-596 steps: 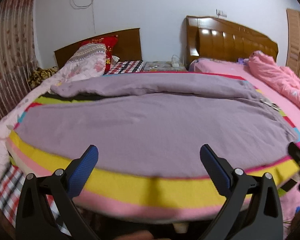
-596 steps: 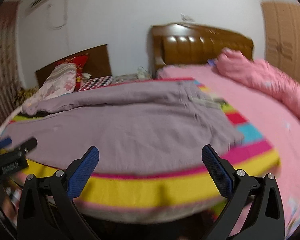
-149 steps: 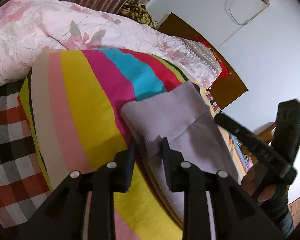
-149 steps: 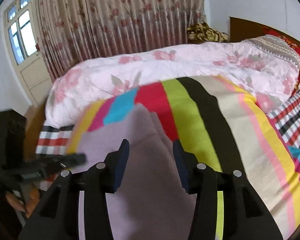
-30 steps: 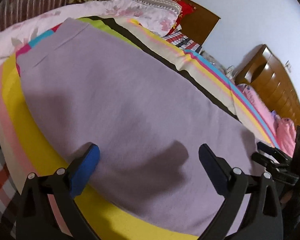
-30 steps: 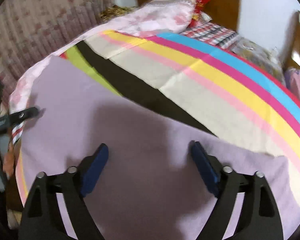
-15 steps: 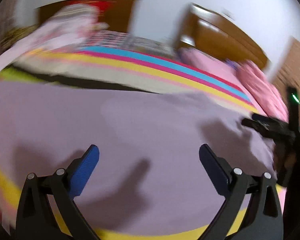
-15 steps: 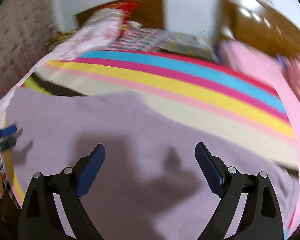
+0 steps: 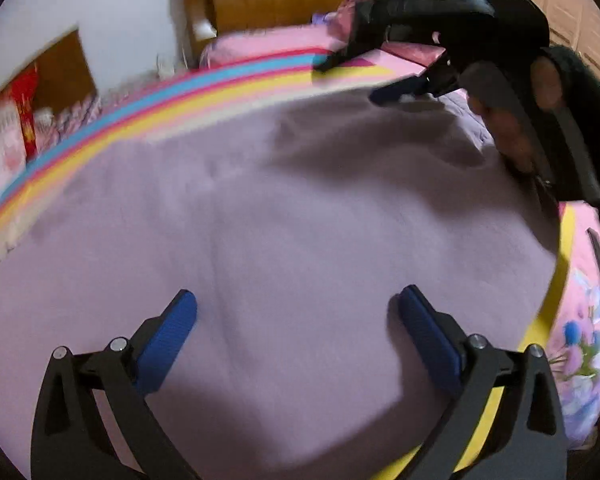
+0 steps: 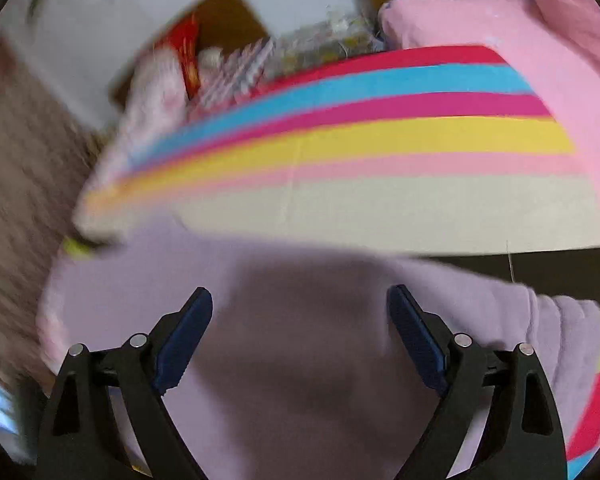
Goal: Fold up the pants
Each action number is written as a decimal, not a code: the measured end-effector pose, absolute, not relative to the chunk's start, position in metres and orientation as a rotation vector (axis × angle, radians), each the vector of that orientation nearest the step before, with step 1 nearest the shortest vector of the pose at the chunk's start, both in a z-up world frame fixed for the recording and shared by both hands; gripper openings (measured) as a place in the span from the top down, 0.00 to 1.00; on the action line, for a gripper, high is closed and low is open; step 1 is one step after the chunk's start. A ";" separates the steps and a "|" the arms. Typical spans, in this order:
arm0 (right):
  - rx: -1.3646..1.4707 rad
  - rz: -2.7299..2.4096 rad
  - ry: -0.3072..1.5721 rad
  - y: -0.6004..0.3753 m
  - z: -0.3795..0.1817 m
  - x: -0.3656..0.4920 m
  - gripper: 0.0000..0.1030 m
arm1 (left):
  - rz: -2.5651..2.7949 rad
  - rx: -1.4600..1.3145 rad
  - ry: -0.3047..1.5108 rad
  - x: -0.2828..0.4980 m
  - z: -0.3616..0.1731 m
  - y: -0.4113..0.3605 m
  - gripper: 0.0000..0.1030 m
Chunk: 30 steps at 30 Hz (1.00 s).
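A: How does the left gripper (image 9: 298, 308) stand?

B: Its two blue-padded fingers (image 9: 168, 338) are spread wide with nothing between them, just above the pants (image 9: 280, 220). The right gripper (image 10: 300, 320) is spread the same way and carries nothing. In the left wrist view it also shows at the upper right, held in one hand (image 9: 516, 120).

A: Where do the pants lie?

B: One pair, pale purple, spread flat on the striped blanket (image 10: 380, 140) on the bed. They fill most of the left wrist view. In the right wrist view their far edge runs just beyond the gripper, with a bunched part at the right.

A: How many stripes show past that edge?

B: Six bands in the right wrist view: cream, pale pink, yellow, magenta, blue and red. A black band shows at the right.

A: Any writing to read?

B: None legible. A red cushion (image 10: 188, 60) near the smaller headboard bears gold marks too blurred to make out. Two wooden headboards show in the left wrist view, and a pink sheet (image 10: 540, 40) covers the farther bed.
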State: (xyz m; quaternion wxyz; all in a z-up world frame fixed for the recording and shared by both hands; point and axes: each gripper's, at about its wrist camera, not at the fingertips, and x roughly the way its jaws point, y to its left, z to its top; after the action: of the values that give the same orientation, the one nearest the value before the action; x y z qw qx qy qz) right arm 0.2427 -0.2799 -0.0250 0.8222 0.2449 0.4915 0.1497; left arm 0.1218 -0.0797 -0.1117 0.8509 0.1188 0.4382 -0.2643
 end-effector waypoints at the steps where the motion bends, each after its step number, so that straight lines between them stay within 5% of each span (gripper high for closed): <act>1: 0.569 0.302 1.019 -0.289 -0.024 0.243 0.15 | -0.566 0.248 0.928 0.122 -0.112 -0.079 0.02; 8: 0.555 0.413 0.993 -0.275 -0.007 0.225 0.15 | -0.578 0.269 0.944 0.124 -0.115 -0.074 0.02; 13: 0.507 0.528 1.193 -0.223 -0.033 0.197 0.14 | -0.584 0.264 0.930 0.118 -0.114 -0.075 0.02; 30: 0.527 0.448 1.018 -0.237 -0.012 0.086 0.13 | -0.570 0.254 0.904 0.114 -0.112 -0.074 0.01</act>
State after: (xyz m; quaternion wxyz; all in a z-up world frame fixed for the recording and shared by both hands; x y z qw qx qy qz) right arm 0.0864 -0.2369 -0.0117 0.8166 0.2473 0.4775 0.2100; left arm 0.1145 -0.0742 -0.1124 0.8530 0.1206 0.4295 -0.2710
